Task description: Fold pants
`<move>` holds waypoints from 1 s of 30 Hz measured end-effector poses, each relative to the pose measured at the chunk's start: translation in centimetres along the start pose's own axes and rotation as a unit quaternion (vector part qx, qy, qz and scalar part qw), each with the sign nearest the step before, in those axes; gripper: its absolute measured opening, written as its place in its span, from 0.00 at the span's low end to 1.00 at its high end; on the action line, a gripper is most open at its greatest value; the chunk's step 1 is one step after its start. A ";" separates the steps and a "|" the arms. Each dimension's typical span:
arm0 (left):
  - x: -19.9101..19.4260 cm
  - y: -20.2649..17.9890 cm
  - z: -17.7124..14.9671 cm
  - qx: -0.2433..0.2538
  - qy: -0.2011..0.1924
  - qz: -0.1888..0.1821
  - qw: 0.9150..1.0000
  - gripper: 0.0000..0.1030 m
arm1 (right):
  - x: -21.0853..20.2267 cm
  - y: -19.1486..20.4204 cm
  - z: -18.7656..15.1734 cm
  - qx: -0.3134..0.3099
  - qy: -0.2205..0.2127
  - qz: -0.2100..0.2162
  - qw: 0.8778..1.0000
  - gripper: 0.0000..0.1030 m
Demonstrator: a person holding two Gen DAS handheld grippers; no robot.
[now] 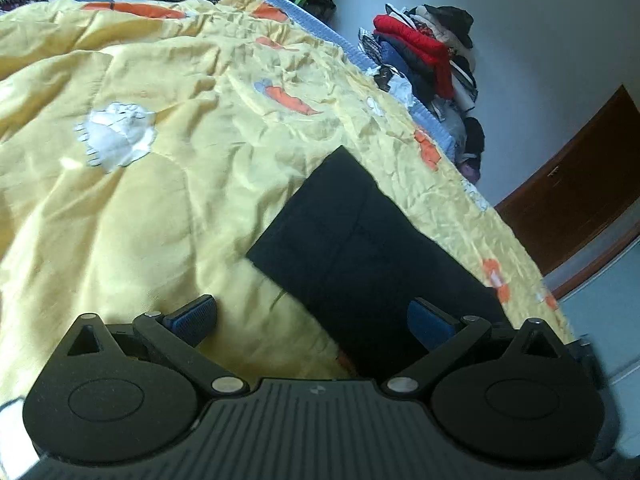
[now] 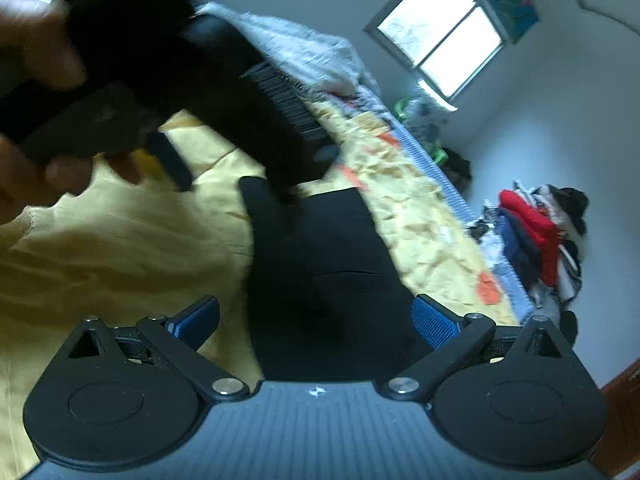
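A yellow quilt (image 1: 168,208) printed with orange carrots (image 1: 294,100) and a white animal patch (image 1: 118,136) is spreading out ahead of the fingers, lying rumpled across the bed. Beyond the fingers and off to their right, a heap of clothes (image 1: 432,64) with a red garment (image 2: 536,224) on it is leaning against the pale wall. Far ahead, a window (image 2: 444,36) is letting in daylight. A brown wooden door (image 1: 580,196) is showing at the right edge.
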State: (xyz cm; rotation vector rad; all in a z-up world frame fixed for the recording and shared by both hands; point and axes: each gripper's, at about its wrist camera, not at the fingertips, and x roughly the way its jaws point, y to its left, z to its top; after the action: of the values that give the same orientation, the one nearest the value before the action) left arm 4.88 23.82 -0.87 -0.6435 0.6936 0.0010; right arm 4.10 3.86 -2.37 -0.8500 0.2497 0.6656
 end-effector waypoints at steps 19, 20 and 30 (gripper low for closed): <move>3.8 -0.3 3.2 -0.084 0.023 -0.144 0.986 0.97 | 4.1 -2.3 1.1 0.051 -0.021 -0.073 0.996 0.67; 3.7 -0.4 3.2 -0.079 0.022 -0.146 0.986 0.97 | 4.2 -3.1 1.0 0.075 -0.020 -0.064 0.995 0.67; 5.6 -1.0 2.1 -0.108 0.059 -0.170 0.978 0.98 | 3.6 -8.7 -0.5 0.245 -0.039 -0.016 0.969 0.68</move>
State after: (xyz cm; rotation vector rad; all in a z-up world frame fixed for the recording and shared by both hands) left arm 10.72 23.06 -2.46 -0.9714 0.6944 -0.2845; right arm 12.41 0.97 0.96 -0.3519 0.3124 0.5711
